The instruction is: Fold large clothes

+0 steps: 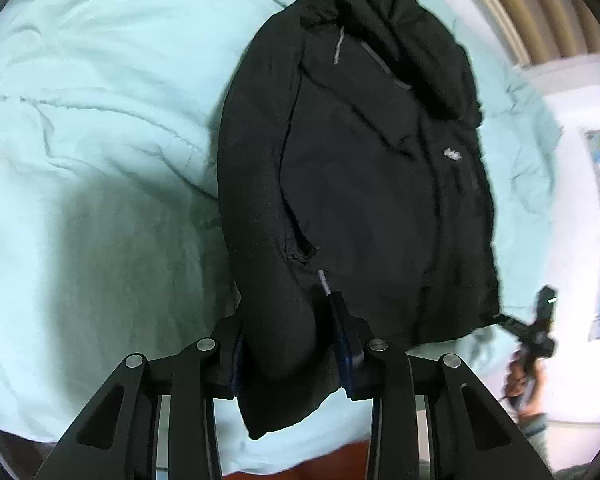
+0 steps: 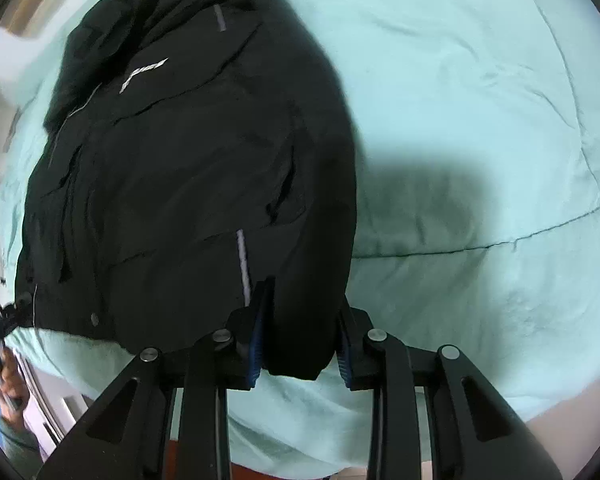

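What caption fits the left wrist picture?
Left gripper pinches the black jacket's bottom edge on a mint blanket.

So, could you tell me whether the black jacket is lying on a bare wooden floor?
No, the black jacket lies on a pale mint bed cover.

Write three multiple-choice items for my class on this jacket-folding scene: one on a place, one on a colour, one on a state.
1. Where does the black jacket lie?
A. On a pale green quilt
B. On a wooden floor
C. On a hanger

2. What colour are the pads inside the fingers of the right gripper?
A. Red
B. Blue
C. White

3. What is the state of the left gripper?
A. Open above the quilt
B. Shut on nothing
C. Shut on the jacket's hem

Answers:
1. A: the pale green quilt spreads around the jacket on all sides.
2. B: blue strips line the inner faces against the cloth.
3. C: a thick fold of black cloth fills the gap, pressed by both pads.
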A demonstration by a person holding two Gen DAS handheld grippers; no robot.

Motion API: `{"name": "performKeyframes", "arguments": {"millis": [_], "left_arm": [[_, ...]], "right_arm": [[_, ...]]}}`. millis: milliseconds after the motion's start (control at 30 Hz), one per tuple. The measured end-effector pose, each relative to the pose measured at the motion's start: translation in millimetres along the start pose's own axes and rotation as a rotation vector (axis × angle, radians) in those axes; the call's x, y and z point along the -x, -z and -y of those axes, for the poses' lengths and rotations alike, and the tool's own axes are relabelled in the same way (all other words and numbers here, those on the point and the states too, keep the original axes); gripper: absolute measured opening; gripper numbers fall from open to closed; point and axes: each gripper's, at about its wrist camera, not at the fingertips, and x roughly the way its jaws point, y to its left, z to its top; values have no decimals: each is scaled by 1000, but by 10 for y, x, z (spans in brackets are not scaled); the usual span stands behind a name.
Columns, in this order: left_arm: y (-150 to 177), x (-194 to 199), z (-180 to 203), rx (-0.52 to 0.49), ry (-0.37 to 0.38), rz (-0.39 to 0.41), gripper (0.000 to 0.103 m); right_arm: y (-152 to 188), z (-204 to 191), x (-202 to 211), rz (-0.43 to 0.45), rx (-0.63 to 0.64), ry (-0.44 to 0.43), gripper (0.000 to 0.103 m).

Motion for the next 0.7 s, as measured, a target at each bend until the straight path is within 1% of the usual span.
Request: {"name": "performKeyframes", "arguments": {"millis": [100, 133, 167, 233, 267, 300, 333, 367, 433, 533, 700], "left_arm": [[3, -12, 12, 1, 38, -4, 36], [5, -37, 15, 2, 47, -12, 36], [2, -67, 15, 5, 47, -20, 36], [-7, -107, 50, 5, 20, -18, 35], [-13, -100, 76, 0, 9, -10, 28], [-22, -76, 101, -7, 4, 1, 24], [-44, -28, 136, -13, -1, 19, 17], [-68, 19, 161, -16, 3, 33, 15], [-149, 128, 231, -21, 32, 65, 14], [-297, 332, 381, -48, 48, 129, 12], [-605, 651, 560, -57, 117, 241, 12]], "right_arm": [[48, 7, -72, -31, -12, -32, 36], [29, 68, -87, -37, -18, -39, 37], [26, 91, -115, -43, -30, -49, 38], [25, 89, -143, -45, -40, -47, 37], [28, 69, -137, -40, -37, -38, 33], [8, 20, -121, -31, -28, -31, 30], [17, -12, -54, -14, -6, -28, 23], [-19, -99, -32, 2, 7, -24, 20], [-50, -190, 139, 45, 40, -24, 17], [-130, -319, 383, 99, 74, -19, 17], [-406, -352, 783, 192, 76, -32, 16]]}}
